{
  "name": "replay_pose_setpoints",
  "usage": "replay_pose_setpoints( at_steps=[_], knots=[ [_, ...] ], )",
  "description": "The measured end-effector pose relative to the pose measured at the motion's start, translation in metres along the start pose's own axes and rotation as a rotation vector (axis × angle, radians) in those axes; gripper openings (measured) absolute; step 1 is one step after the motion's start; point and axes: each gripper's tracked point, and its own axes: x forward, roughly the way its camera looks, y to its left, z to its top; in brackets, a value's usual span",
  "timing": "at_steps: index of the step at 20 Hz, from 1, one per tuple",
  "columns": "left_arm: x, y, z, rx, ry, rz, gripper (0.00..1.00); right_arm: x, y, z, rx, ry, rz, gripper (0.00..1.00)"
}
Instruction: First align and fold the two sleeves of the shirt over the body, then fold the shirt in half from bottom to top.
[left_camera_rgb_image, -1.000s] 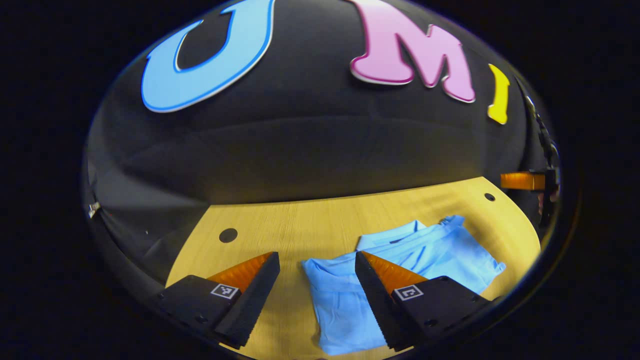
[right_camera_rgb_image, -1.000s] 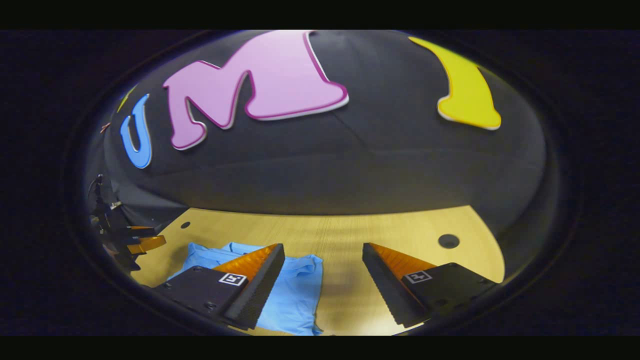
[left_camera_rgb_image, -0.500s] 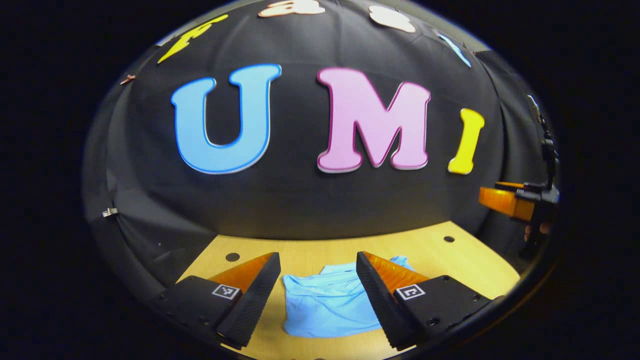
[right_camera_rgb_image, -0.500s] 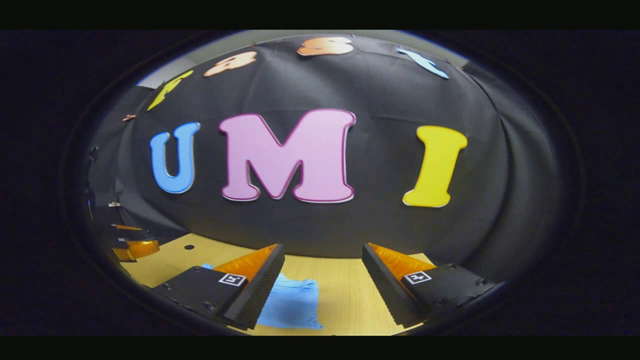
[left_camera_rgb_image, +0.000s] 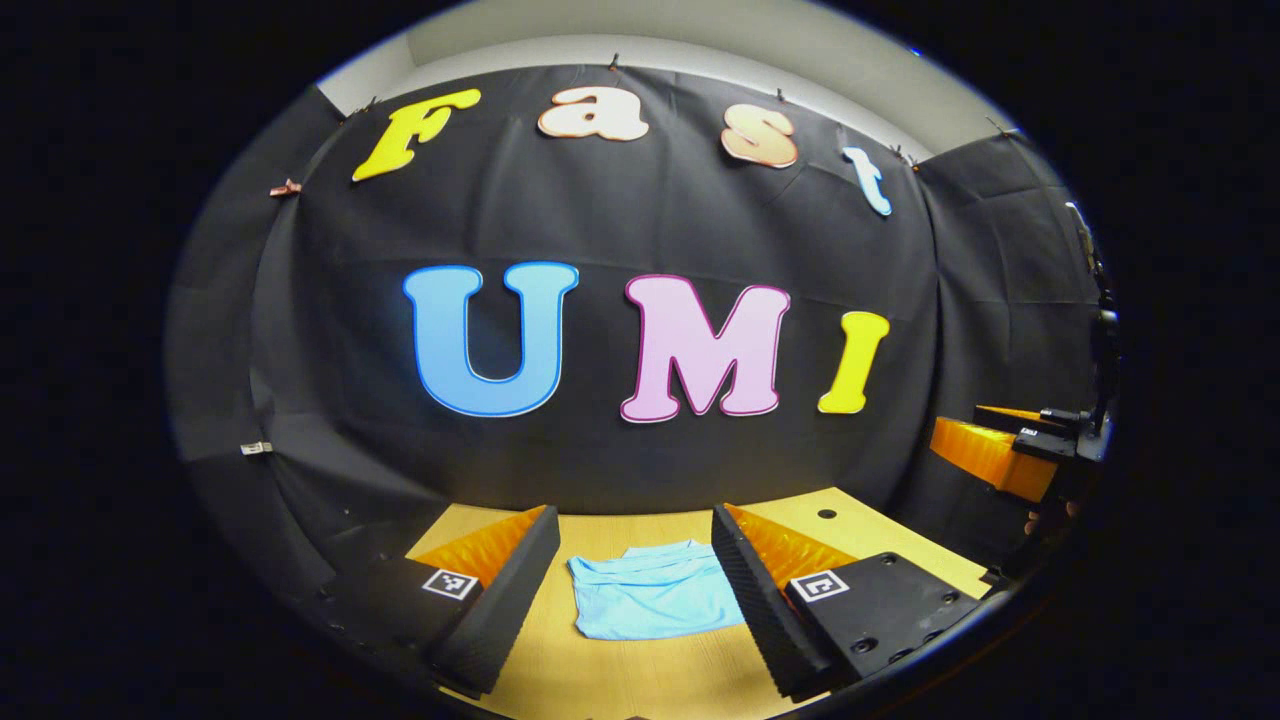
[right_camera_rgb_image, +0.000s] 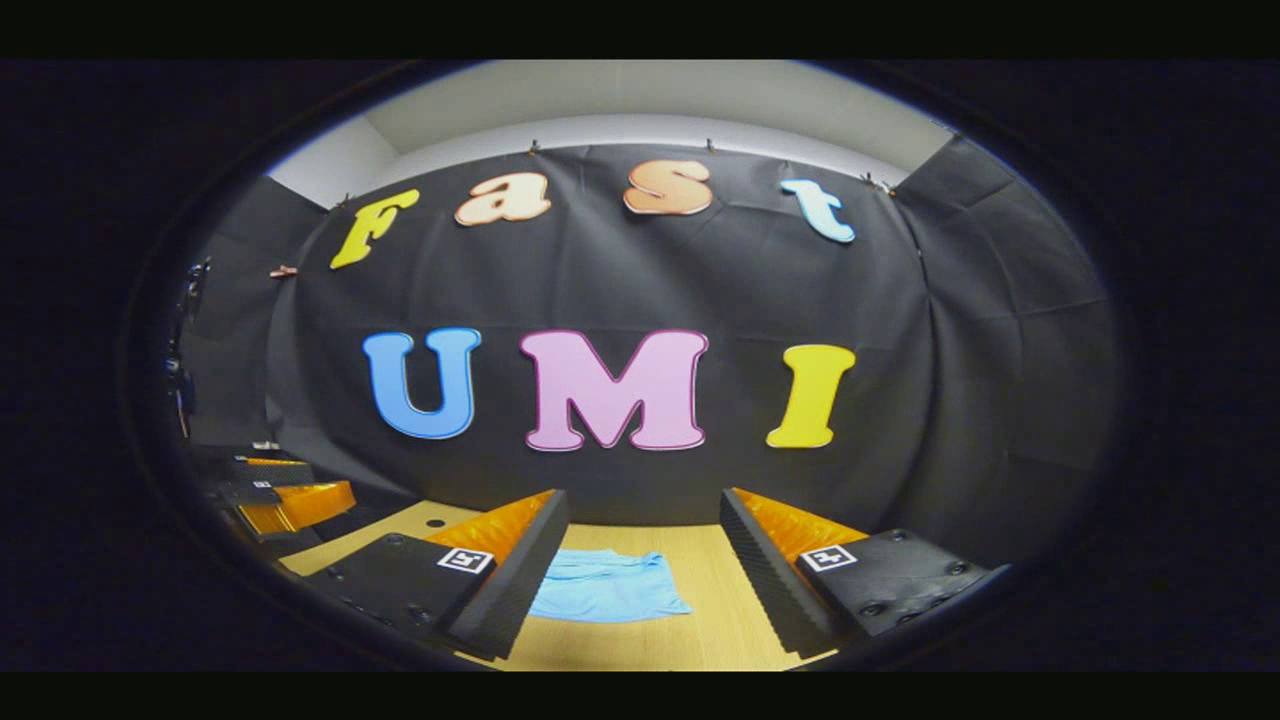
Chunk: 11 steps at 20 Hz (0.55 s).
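Note:
The light blue shirt (left_camera_rgb_image: 650, 595) lies folded into a compact rectangle on the wooden table (left_camera_rgb_image: 640, 680). In the left gripper view, my left gripper (left_camera_rgb_image: 632, 530) is held open well back from the shirt, nothing between its fingers. The right gripper view shows the same folded shirt (right_camera_rgb_image: 610, 590) ahead and to the left, with my right gripper (right_camera_rgb_image: 645, 505) also open and empty. The right gripper (left_camera_rgb_image: 990, 455) appears at the far right edge of the left gripper view. The left gripper (right_camera_rgb_image: 290, 500) appears at the left edge of the right gripper view. Neither touches the shirt.
The table has small round holes (left_camera_rgb_image: 826, 513) near its back corners. The black cloth wall (left_camera_rgb_image: 640, 220) rises right behind the table's far edge. Bare wood surrounds the shirt on all sides.
Both grippers have pulled back and tilted upward away from the shirt, so it looks smaller and farther off. The shirt stays folded in place on the table.

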Motion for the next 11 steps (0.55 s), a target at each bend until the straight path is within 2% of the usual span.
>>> replay_pose_setpoints(
  at_steps=[1,4,5,7,10,11],
  knots=[
    [-0.015,-0.006,0.006,-0.004,-0.013,-0.017,0.97,-0.017,0.006,0.006,-0.005,-0.004,0.004,0.95],
    [-0.05,-0.013,0.02,0.014,-0.049,-0.033,0.97,-0.055,0.016,0.022,-0.027,-0.015,0.008,0.95],
    [-0.061,-0.015,0.024,0.029,-0.056,-0.029,0.97,-0.062,0.017,0.026,-0.031,-0.025,0.003,1.0],
    [-0.076,-0.018,0.028,0.047,-0.066,-0.017,0.96,-0.075,0.02,0.034,-0.036,-0.041,-0.002,0.91],
    [-0.089,-0.022,0.036,0.038,-0.09,-0.013,0.96,-0.084,0.024,0.042,-0.04,-0.064,0.003,1.0],
    [-0.089,-0.02,0.035,0.032,-0.086,-0.007,0.96,-0.085,0.025,0.042,-0.043,-0.058,0.007,0.91]
  ],
)
